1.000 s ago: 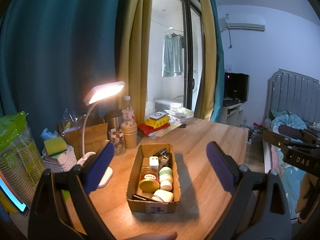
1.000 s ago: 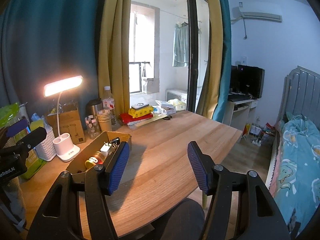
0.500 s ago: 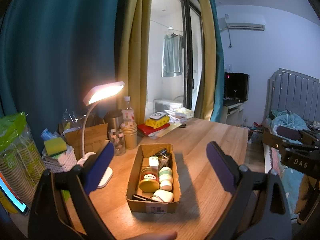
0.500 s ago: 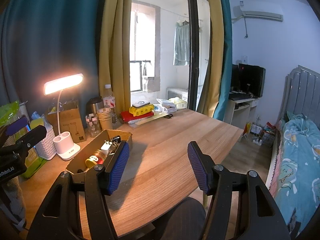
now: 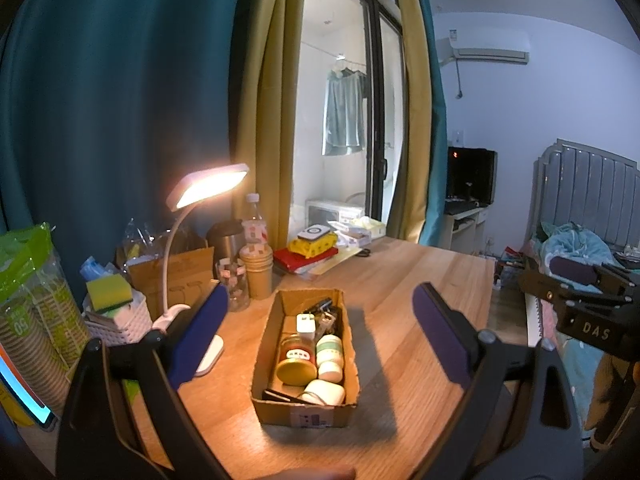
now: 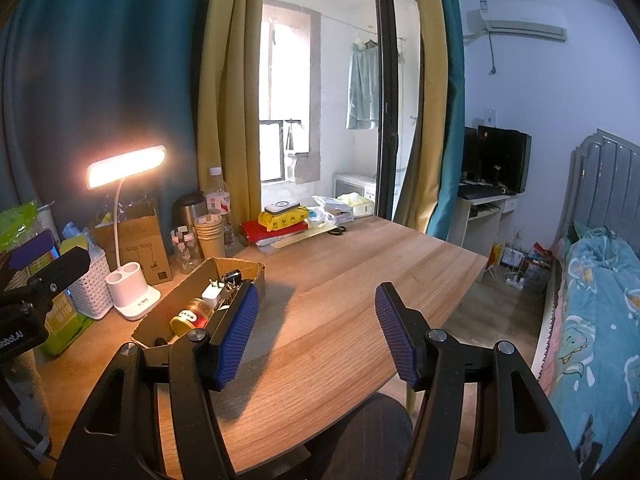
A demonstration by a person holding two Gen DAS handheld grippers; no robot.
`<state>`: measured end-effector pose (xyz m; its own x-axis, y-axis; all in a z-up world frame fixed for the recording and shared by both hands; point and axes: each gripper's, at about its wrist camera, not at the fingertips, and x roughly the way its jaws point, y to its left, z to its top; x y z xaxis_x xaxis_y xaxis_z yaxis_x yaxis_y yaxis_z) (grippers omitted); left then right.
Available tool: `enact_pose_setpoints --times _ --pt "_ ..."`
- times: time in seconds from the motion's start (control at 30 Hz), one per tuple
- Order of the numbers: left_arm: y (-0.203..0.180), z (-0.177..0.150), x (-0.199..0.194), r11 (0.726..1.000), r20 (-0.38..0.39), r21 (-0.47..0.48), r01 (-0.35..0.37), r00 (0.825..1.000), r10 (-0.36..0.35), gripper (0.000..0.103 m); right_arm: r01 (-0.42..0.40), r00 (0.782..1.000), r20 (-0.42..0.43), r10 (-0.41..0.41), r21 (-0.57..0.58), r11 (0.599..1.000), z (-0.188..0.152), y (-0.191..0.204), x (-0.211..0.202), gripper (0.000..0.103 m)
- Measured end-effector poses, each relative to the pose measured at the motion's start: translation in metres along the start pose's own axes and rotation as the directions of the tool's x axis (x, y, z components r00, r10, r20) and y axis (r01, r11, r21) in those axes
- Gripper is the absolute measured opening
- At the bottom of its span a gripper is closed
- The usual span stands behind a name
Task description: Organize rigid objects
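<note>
Your left gripper (image 5: 316, 336) has its fingers (image 5: 198, 334) spread wide apart, with nothing in them. In the left wrist view, the cardboard box (image 5: 306, 410) sits low in the middle of the frame, on the wooden surface (image 5: 420, 276). Inside it you can see a jar with a yellow lid (image 5: 295, 364), small white and green pots (image 5: 330, 354) and a white plug (image 5: 306, 325).

Your right gripper (image 6: 316, 332) is also spread apart and empty. In the right wrist view, the box is at the lower left, just past your left finger. A lit desk lamp (image 6: 126, 164) stands left of the box.
</note>
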<state>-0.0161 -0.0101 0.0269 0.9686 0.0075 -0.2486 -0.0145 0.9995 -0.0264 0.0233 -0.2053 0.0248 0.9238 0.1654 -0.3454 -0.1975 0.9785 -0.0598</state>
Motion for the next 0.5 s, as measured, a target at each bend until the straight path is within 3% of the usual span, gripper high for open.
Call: enact_pose_setpoints --times 0.5 --pt "-0.0007 0.0002 -0.0004 1.0 -0.003 -0.005 0.002 1.0 -0.002 0.095 0.0 1.0 0.001 0.0 0.001 1.0 0.0 0.0002 0.0006 0.064"
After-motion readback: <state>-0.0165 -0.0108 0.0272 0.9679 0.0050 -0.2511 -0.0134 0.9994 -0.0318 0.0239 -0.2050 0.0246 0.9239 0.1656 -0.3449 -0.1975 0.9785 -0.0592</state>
